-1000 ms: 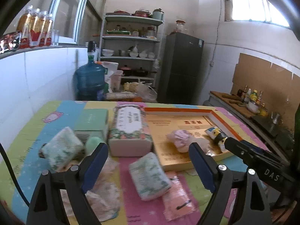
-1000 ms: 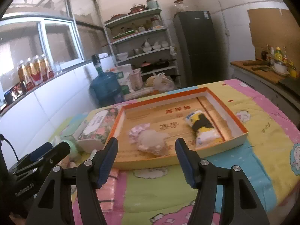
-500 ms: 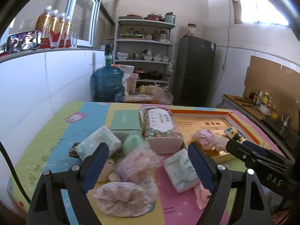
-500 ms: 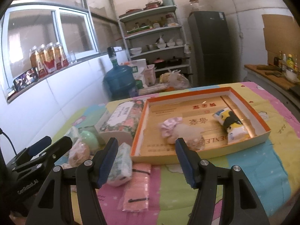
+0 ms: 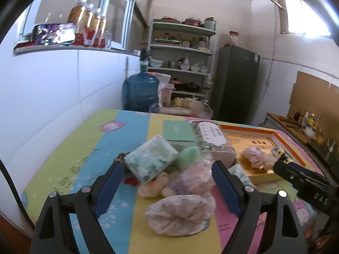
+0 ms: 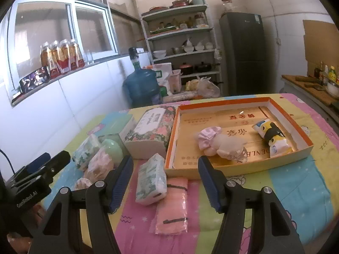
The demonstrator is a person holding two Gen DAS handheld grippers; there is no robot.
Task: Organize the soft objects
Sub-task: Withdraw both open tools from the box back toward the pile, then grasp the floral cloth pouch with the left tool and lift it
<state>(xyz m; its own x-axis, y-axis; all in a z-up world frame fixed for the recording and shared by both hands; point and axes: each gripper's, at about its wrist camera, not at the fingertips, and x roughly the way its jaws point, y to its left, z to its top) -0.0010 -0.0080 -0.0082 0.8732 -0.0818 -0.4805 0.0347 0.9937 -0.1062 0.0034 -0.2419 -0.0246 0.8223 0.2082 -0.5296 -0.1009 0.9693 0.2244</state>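
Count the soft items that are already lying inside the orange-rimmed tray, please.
2. A pink-capped plush doll lies near the middle of the tray, and a cartoon-cat printed packet lies toward its right end. Nothing else shows inside.

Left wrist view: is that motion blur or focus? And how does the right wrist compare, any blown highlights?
Left wrist: smear looks like motion blur; the tissue pack and bottles on the sill are streaked, while the left gripper stays crisp. Window top right is blown out. Right wrist: sharp overall, print in the tray is legible, heavy fisheye bending at the edges.
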